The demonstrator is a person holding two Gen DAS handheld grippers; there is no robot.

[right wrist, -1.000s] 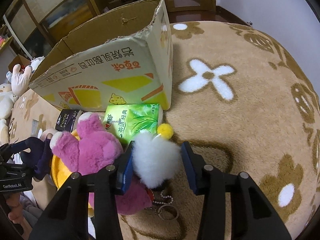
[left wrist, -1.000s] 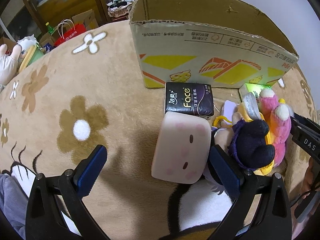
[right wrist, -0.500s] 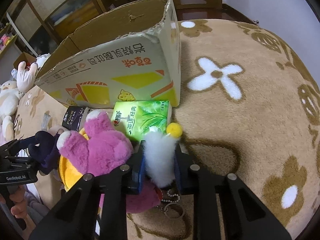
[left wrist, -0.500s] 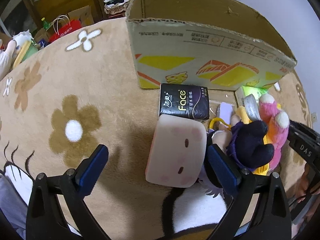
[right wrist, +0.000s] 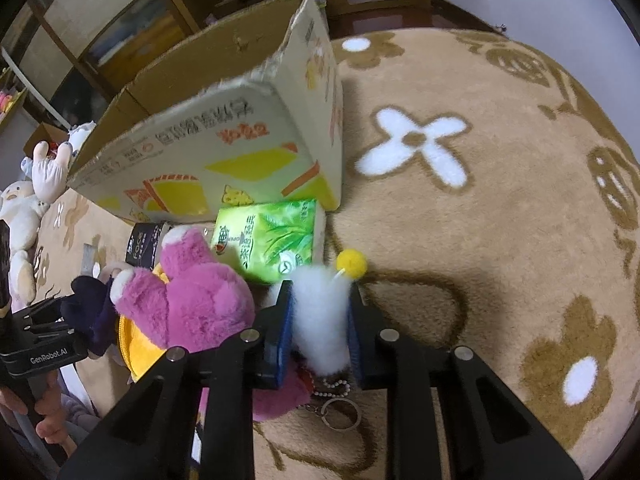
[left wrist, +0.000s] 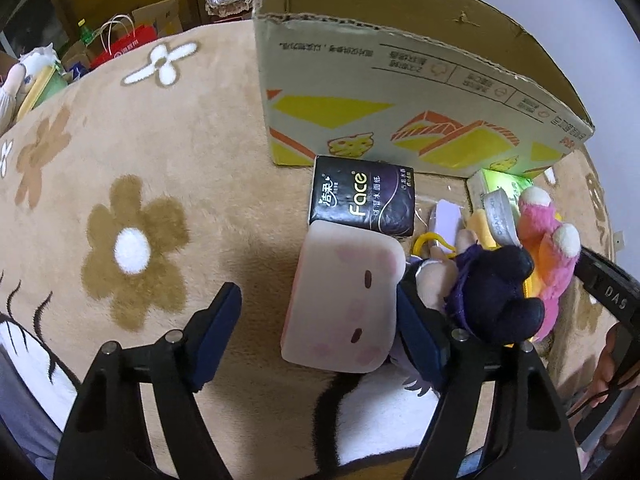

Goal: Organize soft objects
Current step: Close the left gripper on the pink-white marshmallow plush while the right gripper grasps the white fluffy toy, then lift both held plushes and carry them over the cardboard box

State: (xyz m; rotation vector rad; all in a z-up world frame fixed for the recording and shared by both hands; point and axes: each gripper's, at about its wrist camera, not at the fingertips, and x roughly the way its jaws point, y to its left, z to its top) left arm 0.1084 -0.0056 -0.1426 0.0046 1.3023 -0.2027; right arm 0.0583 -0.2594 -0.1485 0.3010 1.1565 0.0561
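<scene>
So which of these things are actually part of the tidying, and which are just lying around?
Part of the job:
- white fluffy pompom, clamped in the right gripper
- pink square cushion, between the open left gripper fingers
- pink plush toy
- dark plush toy
- cardboard box

Just lying about:
- black tissue pack
- green tissue pack
- red bag
- flowered rug
</scene>
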